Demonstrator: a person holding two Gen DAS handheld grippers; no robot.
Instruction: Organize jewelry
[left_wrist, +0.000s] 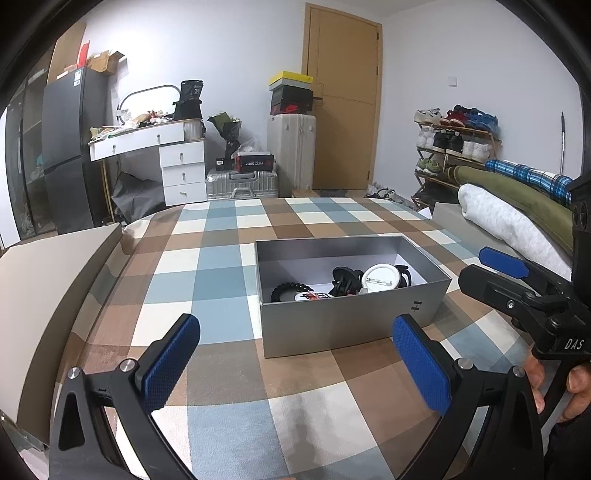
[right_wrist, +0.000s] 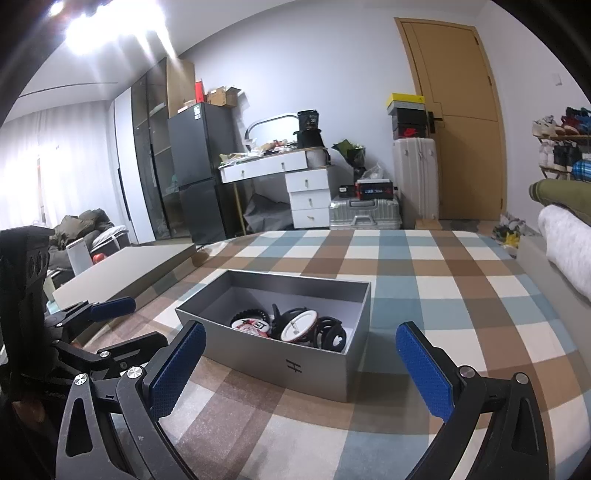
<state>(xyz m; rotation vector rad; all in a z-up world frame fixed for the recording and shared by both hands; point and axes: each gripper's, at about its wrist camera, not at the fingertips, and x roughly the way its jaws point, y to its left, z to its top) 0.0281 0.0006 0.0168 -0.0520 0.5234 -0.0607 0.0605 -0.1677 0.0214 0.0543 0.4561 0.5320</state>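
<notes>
An open grey box (left_wrist: 343, 325) (right_wrist: 280, 365) stands on the checked cloth. Inside lie a black beaded bracelet (left_wrist: 290, 288) (right_wrist: 248, 314), black hair clips (left_wrist: 345, 278) (right_wrist: 330, 334), a white round badge (left_wrist: 382, 278) (right_wrist: 298, 325) and a red and white item (left_wrist: 312, 296) (right_wrist: 250, 326). My left gripper (left_wrist: 297, 365) is open and empty, just short of the box's near wall. My right gripper (right_wrist: 301, 373) is open and empty, facing the box's near corner. Each gripper shows at the edge of the other's view.
The checked cloth (left_wrist: 229, 258) covers a bed. A grey box lid (right_wrist: 125, 269) lies at the left. Folded blankets (left_wrist: 517, 221) lie at the right. Suitcases (left_wrist: 240, 182), a white dresser (left_wrist: 177, 162) and a shoe rack (left_wrist: 454, 144) stand behind.
</notes>
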